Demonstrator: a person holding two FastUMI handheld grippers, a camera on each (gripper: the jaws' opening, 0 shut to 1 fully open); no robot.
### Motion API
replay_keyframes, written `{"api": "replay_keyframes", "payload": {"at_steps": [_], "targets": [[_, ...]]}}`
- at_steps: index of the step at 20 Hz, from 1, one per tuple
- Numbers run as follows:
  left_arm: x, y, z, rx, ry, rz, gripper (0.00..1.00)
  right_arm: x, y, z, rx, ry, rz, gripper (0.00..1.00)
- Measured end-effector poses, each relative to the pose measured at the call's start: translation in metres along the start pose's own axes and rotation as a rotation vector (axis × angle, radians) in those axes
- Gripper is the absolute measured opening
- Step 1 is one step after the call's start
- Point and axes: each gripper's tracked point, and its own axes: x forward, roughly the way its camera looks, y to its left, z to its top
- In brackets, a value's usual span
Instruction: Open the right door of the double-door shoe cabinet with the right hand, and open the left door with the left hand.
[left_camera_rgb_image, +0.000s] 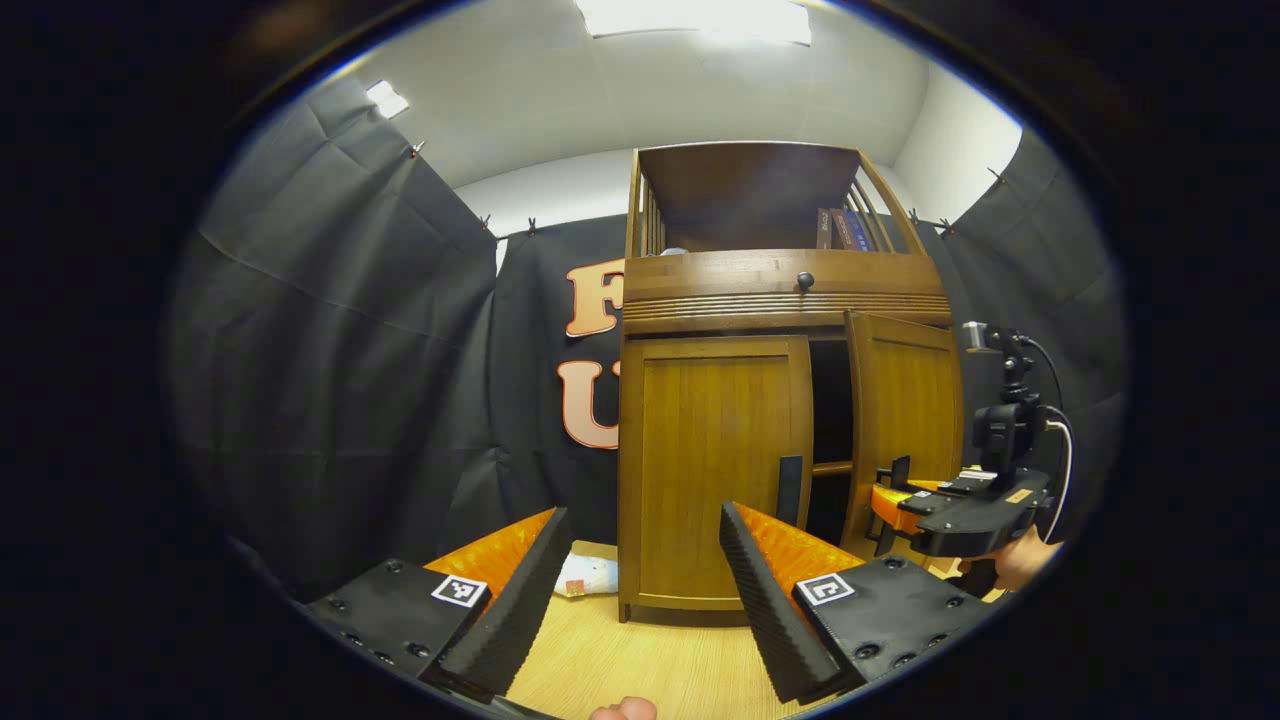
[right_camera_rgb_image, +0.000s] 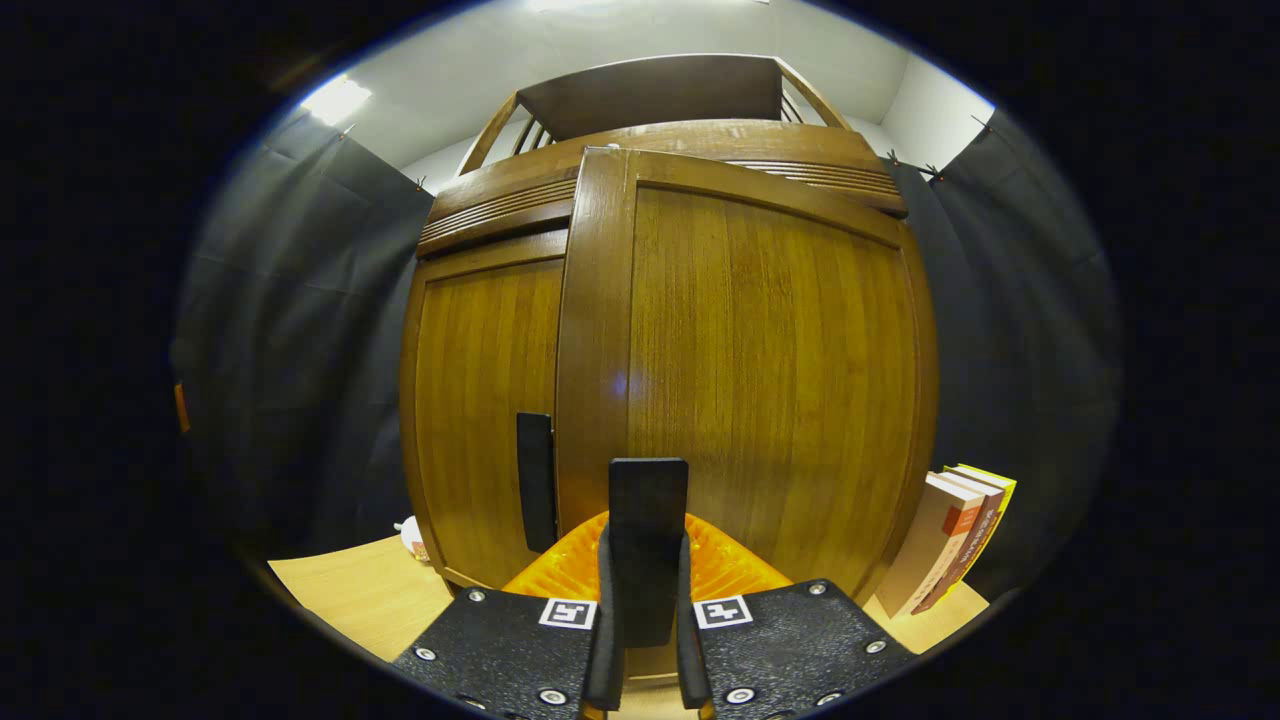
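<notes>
Right door held by its handle and partly open; left door shut.

We see the shoe cabinet (left_camera_rgb_image: 780, 400) standing on a pale wood-grain tabletop (left_camera_rgb_image: 640, 660), with black cloth walls behind it and a white ceiling with light panels above. The right gripper (right_camera_rgb_image: 645, 600) sits against the right door (right_camera_rgb_image: 770, 380), its fingers clamped on the flat dark right handle (right_camera_rgb_image: 648, 520); that door stands ajar, a dark gap beside it. The left gripper (left_camera_rgb_image: 640, 570) hovers in front of the closed left door (left_camera_rgb_image: 715, 460), fingers spread wide, near the left handle (left_camera_rgb_image: 790, 490). The cabinet is glossy brown wood with panelled doors. Books (right_camera_rgb_image: 950, 540) lean beside the right door.
</notes>
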Motion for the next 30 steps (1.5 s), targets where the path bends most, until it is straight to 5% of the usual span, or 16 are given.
{"api": "replay_keyframes", "payload": {"at_steps": [5,6,9,19,20,21,26,27,30], "targets": [[-0.004,-0.013,0.005,0.01,-0.009,-0.018,0.96,-0.042,-0.018,0.0,0.022,0.019,0.007,0.24],[-0.003,-0.017,0.006,0.013,-0.01,-0.024,0.96,-0.051,-0.024,0.001,0.032,0.021,-0.001,0.18],[-0.002,-0.029,0.007,0.021,-0.012,-0.044,0.95,-0.077,-0.042,0.0,0.056,0.026,-0.049,0.25],[-0.004,-0.072,0.002,-0.017,-0.01,-0.105,0.96,-0.125,-0.102,0.002,0.028,0.036,-0.153,0.24],[-0.004,-0.075,0.002,-0.016,-0.01,-0.105,0.97,-0.129,-0.107,0.003,0.031,0.035,-0.164,0.16],[-0.004,-0.077,0.0,-0.016,-0.01,-0.106,0.96,-0.132,-0.113,0.004,0.037,0.029,-0.174,0.2],[-0.003,-0.088,-0.005,-0.027,0.01,-0.116,0.96,-0.144,-0.148,0.002,0.043,0.041,-0.239,0.1],[-0.004,-0.092,-0.006,-0.033,0.013,-0.121,0.97,-0.145,-0.156,0.0,0.035,0.05,-0.252,0.16],[-0.003,-0.098,-0.009,-0.039,0.019,-0.125,0.98,-0.15,-0.171,-0.008,0.065,0.06,-0.263,0.06]]}}
